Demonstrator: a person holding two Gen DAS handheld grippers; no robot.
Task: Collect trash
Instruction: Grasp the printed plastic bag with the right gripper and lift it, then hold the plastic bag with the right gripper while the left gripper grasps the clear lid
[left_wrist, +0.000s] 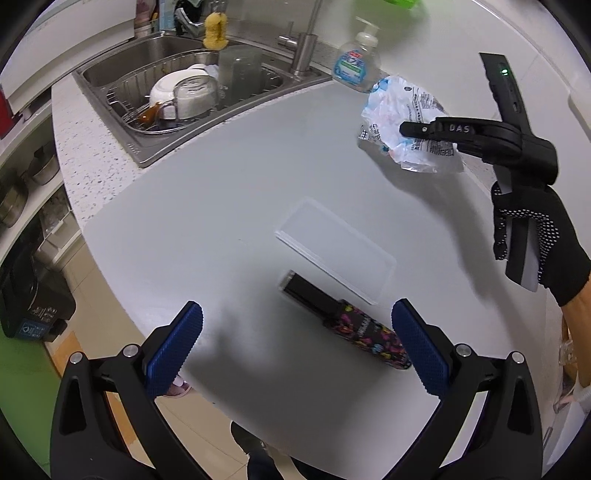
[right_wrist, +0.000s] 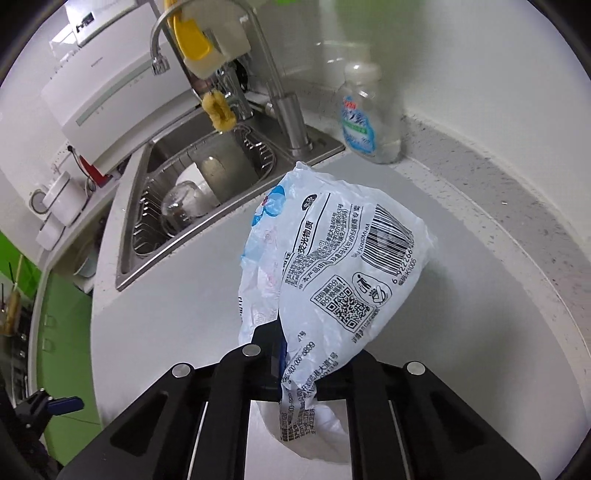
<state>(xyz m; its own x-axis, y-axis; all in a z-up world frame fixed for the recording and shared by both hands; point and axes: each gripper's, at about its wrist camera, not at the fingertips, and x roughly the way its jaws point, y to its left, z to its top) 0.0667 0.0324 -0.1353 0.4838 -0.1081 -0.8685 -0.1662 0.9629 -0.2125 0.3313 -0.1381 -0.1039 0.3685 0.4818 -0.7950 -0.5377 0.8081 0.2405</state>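
A crumpled white and blue plastic wrapper (right_wrist: 332, 251) with a barcode and printed text hangs above the grey counter, and my right gripper (right_wrist: 295, 343) is shut on its lower part. In the left wrist view the same wrapper (left_wrist: 406, 107) sits at the upper right, pinched by the right gripper (left_wrist: 404, 129), which a black-gloved hand (left_wrist: 532, 236) holds. My left gripper (left_wrist: 297, 308) stands open above the counter's near edge with nothing between its blue pads (left_wrist: 184, 332). A black tube with a colourful pattern (left_wrist: 351, 328) lies just beyond them.
A clear flat plastic lid (left_wrist: 332, 247) lies mid-counter. A soap bottle (left_wrist: 356, 62) stands by the tap. The steel sink (left_wrist: 110, 70) holds a rack with dishes. A dark bin-like container (left_wrist: 33, 299) stands on the floor at left. The wall runs along the right.
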